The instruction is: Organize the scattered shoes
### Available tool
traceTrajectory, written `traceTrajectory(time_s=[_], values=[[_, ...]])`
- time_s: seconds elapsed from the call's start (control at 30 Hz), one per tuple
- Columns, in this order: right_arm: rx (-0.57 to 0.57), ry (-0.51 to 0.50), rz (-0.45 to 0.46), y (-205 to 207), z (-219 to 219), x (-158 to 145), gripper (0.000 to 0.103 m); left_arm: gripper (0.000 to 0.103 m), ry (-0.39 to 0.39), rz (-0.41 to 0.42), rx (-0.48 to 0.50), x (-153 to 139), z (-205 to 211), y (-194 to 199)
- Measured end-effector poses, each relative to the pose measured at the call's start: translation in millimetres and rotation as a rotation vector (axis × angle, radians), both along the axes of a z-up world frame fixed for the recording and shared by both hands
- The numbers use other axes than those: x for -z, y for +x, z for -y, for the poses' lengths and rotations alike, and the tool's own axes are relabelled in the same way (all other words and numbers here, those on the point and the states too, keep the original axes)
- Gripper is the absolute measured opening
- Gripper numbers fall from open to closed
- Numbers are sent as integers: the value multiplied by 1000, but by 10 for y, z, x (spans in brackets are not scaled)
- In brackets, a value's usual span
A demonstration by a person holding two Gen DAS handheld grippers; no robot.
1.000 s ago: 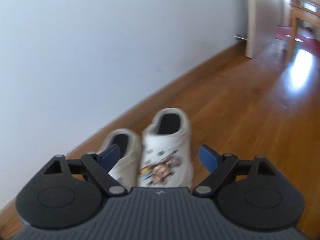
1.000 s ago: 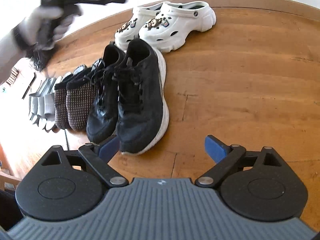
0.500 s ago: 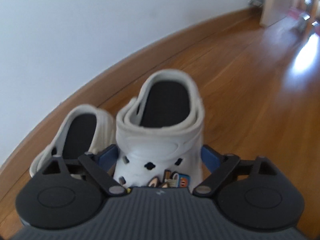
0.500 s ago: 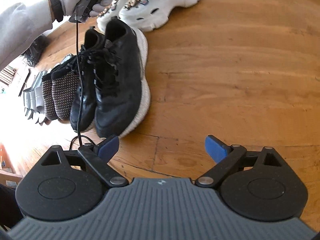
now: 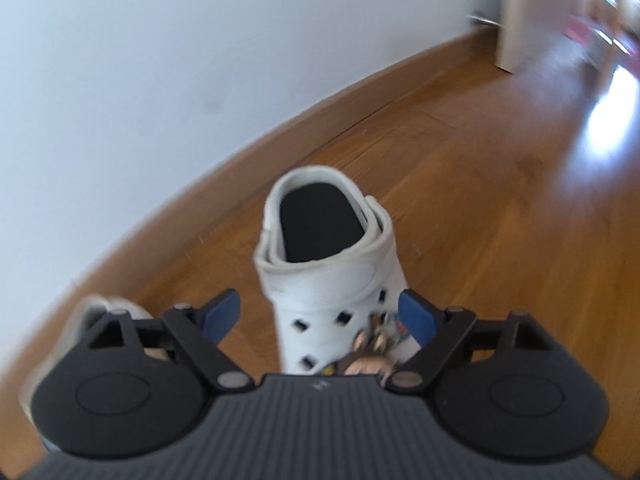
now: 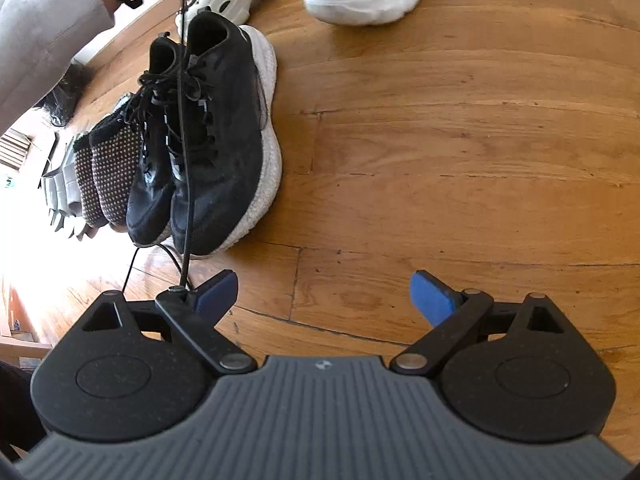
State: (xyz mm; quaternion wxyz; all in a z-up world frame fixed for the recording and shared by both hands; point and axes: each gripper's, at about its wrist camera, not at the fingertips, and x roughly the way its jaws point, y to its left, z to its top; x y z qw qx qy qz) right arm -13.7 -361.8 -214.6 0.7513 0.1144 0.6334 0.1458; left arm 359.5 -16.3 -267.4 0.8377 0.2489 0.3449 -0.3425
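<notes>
The left tongs are spread around a white clog; its right pad is at the clog's side, the left pad clear of it. Its mate lies beyond the left finger. The right tongs gape over bare floor, black sneakers ahead-left.

White wall, wood skirting, glossy plank floor, sunlight glare.
</notes>
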Motion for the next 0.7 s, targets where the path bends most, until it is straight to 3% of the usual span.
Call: traceTrajectory(time_s=[0.07, 0.17, 0.3, 0.33, 0.47, 0.63, 0.7], values=[[-2, 3, -4, 5, -18, 12, 94, 97, 17, 103, 18, -114, -444, -75], [-7, 8, -13, 12, -39, 31, 94, 98, 52, 198, -78, -144, -1031, 74], [-18, 5, -31, 17, -87, 80, 94, 98, 59, 152, -176, -12, -1557, 323], [-19, 6, -37, 20, -102, 93, 94, 98, 25, 99, -168, 55, -1680, 414], [-18, 14, -61, 35, -164, 128, 94, 98, -10, -27, -231, 270, -1762, 742], [-1, 20, -72, 31, -173, 124, 94, 101, 83, -35, -251, 488, -1548, 878], [7, 17, -77, 17, -154, 123, 94, 94, 68, -49, -269, 500, -1514, 898]])
